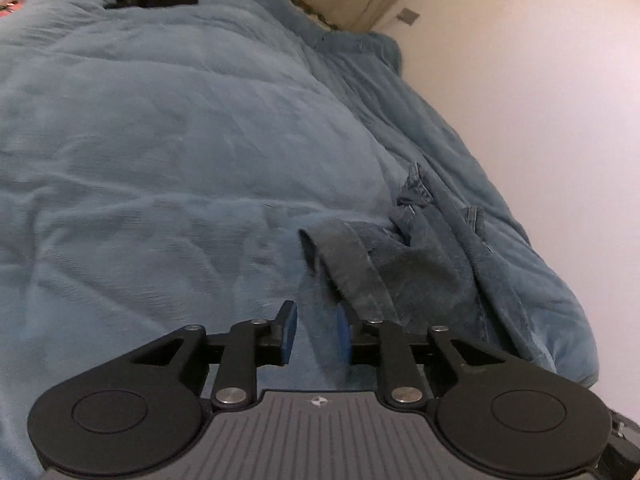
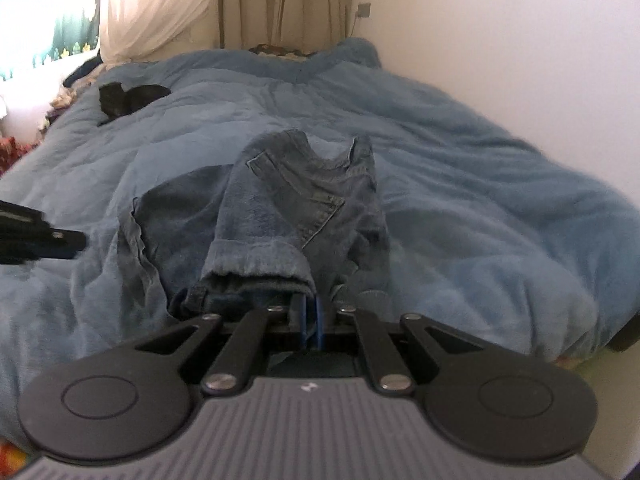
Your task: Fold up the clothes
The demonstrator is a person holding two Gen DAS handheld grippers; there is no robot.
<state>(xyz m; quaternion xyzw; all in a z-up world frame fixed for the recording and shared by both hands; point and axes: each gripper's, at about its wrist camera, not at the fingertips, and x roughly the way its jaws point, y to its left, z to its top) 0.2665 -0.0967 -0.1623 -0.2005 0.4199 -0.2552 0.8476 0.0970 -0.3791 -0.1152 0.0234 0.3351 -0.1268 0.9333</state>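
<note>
A pair of blue jeans [image 2: 288,208] lies crumpled on the blue blanket [image 2: 460,200] of a bed, one leg doubled back with its rolled cuff nearest me. My right gripper [image 2: 310,304] is shut on the denim just under that cuff. In the left wrist view the jeans [image 1: 400,268] lie ahead and to the right. My left gripper [image 1: 315,314] is low over the blanket [image 1: 160,160], open, with a narrow gap and only blanket showing between the blue pads. A denim strip ends beside its right pad. The left gripper's tip [image 2: 60,240] also shows at the left edge of the right wrist view.
A small black garment [image 2: 128,100] lies far back on the left of the bed. A pale wall [image 2: 500,60] runs along the bed's right side. Curtains [image 2: 280,0] hang behind the head end. Colourful items [image 2: 16,152] sit beyond the left edge.
</note>
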